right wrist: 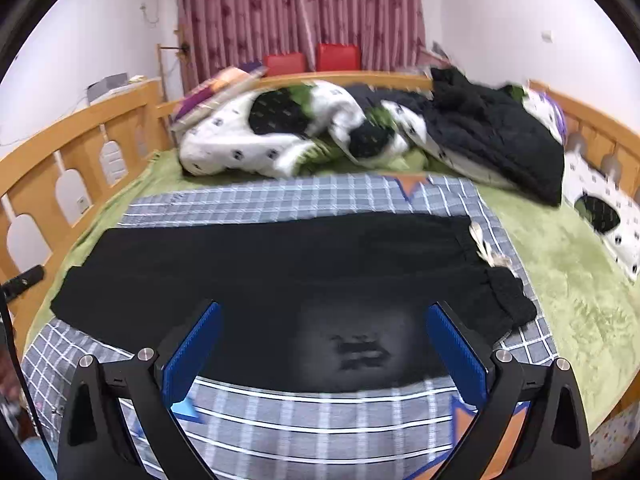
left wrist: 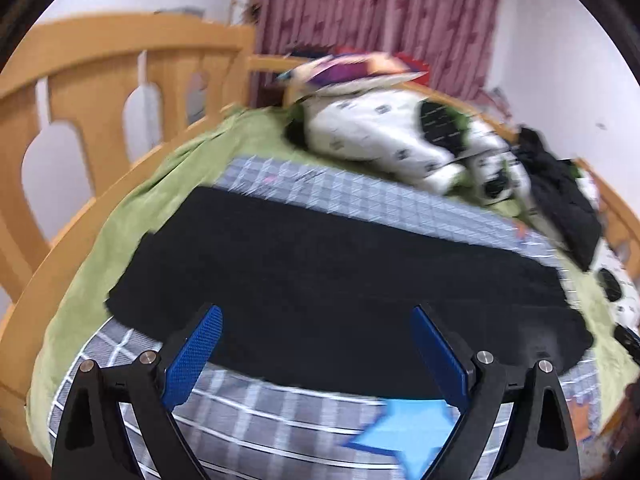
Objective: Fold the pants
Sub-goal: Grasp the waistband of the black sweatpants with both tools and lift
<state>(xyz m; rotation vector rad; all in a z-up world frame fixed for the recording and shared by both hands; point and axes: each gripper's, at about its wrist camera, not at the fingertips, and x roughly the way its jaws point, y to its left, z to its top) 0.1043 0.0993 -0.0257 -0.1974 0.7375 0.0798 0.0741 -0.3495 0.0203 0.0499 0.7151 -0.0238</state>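
Observation:
Black pants (left wrist: pixel 320 264) lie flat across a grey checked cloth (left wrist: pixel 280 412) on the bed; they also show in the right wrist view (right wrist: pixel 280 264), waistband with white drawstrings (right wrist: pixel 486 250) at the right. My left gripper (left wrist: pixel 316 320) is open and empty, hovering just above the pants' near edge. My right gripper (right wrist: pixel 324 316) is open and empty, over the near edge of the pants by a worn grey patch (right wrist: pixel 360 350).
A green blanket (right wrist: pixel 568 280) covers the bed. A white and black duvet (right wrist: pixel 248 140) and a black jacket (right wrist: pixel 496 132) are piled at the far end. Wooden bed rails (left wrist: pixel 100 92) run along the left side and far end (right wrist: pixel 60 152). Pink curtains (right wrist: pixel 300 8) hang behind.

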